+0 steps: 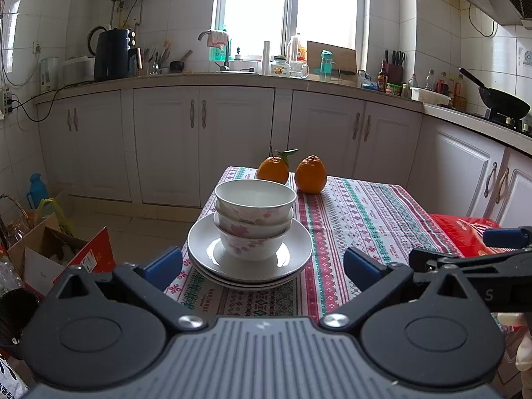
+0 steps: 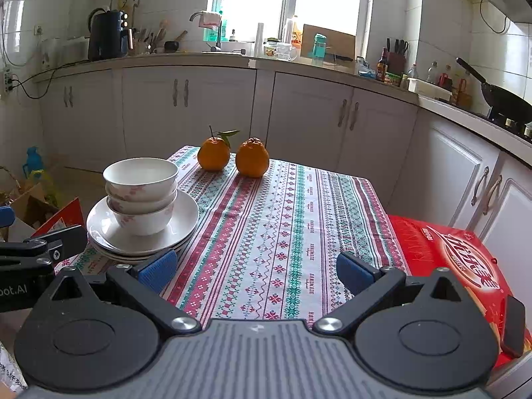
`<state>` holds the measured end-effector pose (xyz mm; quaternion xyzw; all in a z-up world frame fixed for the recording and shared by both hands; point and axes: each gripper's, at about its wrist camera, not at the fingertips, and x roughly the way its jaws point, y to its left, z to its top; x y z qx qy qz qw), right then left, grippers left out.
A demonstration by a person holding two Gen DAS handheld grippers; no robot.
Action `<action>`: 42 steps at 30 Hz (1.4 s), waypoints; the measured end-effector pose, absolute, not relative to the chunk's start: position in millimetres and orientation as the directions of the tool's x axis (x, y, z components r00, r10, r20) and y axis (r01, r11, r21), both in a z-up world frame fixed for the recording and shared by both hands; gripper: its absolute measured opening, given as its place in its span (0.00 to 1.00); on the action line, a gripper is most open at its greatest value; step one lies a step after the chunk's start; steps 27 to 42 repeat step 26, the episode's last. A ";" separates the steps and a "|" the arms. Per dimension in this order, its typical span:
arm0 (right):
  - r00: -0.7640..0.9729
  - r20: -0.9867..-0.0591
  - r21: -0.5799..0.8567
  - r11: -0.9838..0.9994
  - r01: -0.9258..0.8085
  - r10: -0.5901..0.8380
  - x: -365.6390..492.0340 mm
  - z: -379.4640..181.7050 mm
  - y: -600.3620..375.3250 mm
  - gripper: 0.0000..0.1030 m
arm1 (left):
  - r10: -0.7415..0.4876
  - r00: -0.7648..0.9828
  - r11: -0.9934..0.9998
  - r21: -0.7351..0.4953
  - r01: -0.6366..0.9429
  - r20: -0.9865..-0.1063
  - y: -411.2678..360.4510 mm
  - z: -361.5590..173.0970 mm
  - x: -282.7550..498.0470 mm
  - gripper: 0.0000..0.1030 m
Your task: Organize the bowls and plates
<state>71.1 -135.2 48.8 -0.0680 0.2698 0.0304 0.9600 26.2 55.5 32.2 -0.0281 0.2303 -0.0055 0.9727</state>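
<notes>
Bowls: three bowls nested one in another, white with pink flowers on the lower two; the stack stands upright in the middle of the plates.
Plates: white plates stacked flat, at least three rims showing, on the near left part of the table, close to its left edge.
Table: covered by a patterned cloth in red, green and white stripes.
Oranges: two oranges side by side at the far end of the table, beyond the bowls; the left one carries a stem with a leaf.
Left gripper: the left gripper has its fingers spread wide, holding nothing, just short of the plates, which sit between the blue pads as seen from its camera.
Right gripper: the right gripper is spread wide too and empty, over bare cloth to the right of the plates.
Red box: a red box lies at the table's right side.
Floor: cardboard boxes lie on the left.
</notes>
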 end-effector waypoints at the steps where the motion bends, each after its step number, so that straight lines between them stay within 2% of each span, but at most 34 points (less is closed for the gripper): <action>1: 0.853 -0.521 -0.116 0.989 -0.094 0.020 70.9 48.8 -135.0 1.00 | -0.025 0.894 0.998 -0.059 -0.002 -0.448 55.6 32.2 26.1 0.99; 42: 0.856 -0.517 -0.123 0.989 -0.080 0.005 70.5 47.9 -134.9 1.00 | -0.026 0.891 0.998 -0.062 -0.002 -0.453 53.6 32.4 27.2 0.99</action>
